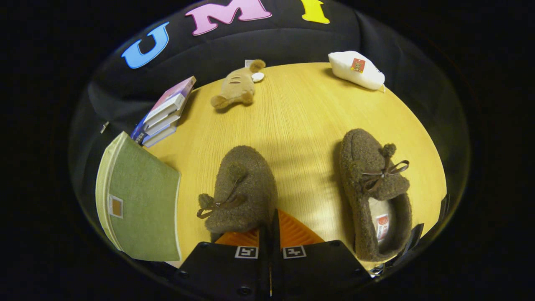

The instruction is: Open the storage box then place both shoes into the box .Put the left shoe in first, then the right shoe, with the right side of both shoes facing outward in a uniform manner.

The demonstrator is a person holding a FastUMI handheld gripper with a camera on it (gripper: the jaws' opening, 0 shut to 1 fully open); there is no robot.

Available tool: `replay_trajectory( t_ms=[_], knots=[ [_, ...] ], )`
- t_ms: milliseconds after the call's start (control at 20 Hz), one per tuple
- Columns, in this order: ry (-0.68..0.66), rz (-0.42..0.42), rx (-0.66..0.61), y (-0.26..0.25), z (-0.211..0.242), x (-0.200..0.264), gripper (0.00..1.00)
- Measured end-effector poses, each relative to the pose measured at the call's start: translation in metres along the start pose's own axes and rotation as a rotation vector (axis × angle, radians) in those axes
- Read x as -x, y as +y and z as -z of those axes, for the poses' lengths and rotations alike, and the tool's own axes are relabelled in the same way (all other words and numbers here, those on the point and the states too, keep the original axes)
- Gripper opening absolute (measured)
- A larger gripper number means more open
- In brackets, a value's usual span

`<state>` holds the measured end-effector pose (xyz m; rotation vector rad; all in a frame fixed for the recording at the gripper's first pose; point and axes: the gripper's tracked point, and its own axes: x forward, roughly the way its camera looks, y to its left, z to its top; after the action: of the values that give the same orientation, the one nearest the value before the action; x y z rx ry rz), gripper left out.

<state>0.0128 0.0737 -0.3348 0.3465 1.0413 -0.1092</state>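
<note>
Two fuzzy brown fleece shoes with pom-pom laces lie on the pale wood-grain worktop (pixel 301 113): the left shoe (pixel 244 188) just ahead of the claw (pixel 269 234), whose fingers are clenched together on nothing, and the right shoe (pixel 374 188) apart beside it. One green fabric storage box (pixel 140 200) stands closed nearby. Beyond lie one stack of books (pixel 165 113), one plush toy (pixel 236 88) and one white pouch (pixel 355 69)
</note>
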Motion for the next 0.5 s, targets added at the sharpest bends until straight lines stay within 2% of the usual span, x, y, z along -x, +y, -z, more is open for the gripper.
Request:
replay_trajectory(
  t_ms=[250,500],
  knots=[
    [-0.069,-0.024,-0.096,0.026,-0.033,0.069,0.07],
    [-0.12,-0.12,-0.162,0.086,-0.063,0.129,0.06]
  ],
)
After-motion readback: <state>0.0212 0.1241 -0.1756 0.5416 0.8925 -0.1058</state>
